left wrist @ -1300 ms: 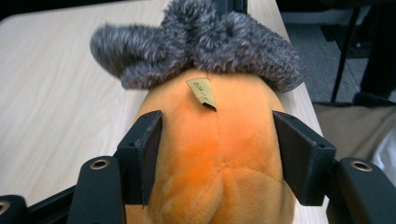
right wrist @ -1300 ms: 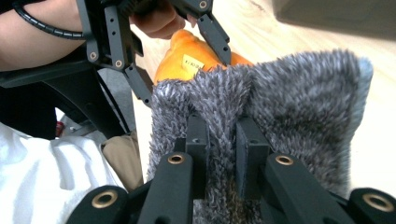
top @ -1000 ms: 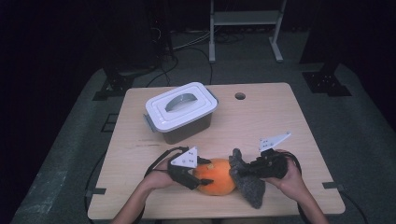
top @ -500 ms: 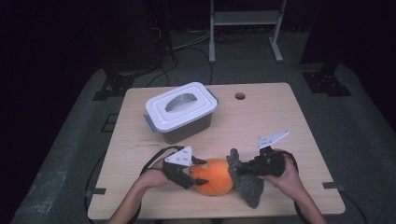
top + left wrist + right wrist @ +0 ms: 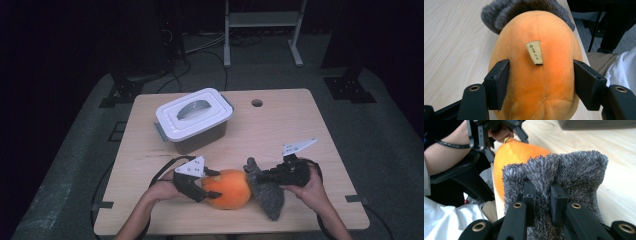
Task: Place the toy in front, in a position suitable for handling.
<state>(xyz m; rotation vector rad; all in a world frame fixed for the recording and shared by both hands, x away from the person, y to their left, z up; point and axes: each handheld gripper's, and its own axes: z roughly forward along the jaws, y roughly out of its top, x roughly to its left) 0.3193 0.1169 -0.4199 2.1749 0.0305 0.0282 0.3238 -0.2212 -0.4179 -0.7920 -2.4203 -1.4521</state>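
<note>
From above, an orange plush toy (image 5: 229,189) lies near the front edge of the table (image 5: 280,125), a grey furry piece (image 5: 265,192) touching its right end; the left gripper (image 5: 206,186) grasps the toy's left end, and the right gripper (image 5: 264,176) meets the fur. A lidded box (image 5: 194,119) stands behind. In the left gripper view, both jaws press the toy's (image 5: 536,75) sides, beside a small tag (image 5: 534,52). In the right gripper view, the jaws are clamped on a fold of the fur (image 5: 556,177).

Both grippers black, brass-ringed screw holes at jaw bases, grey triangular top plates, black trailing cables; white garment.
</note>
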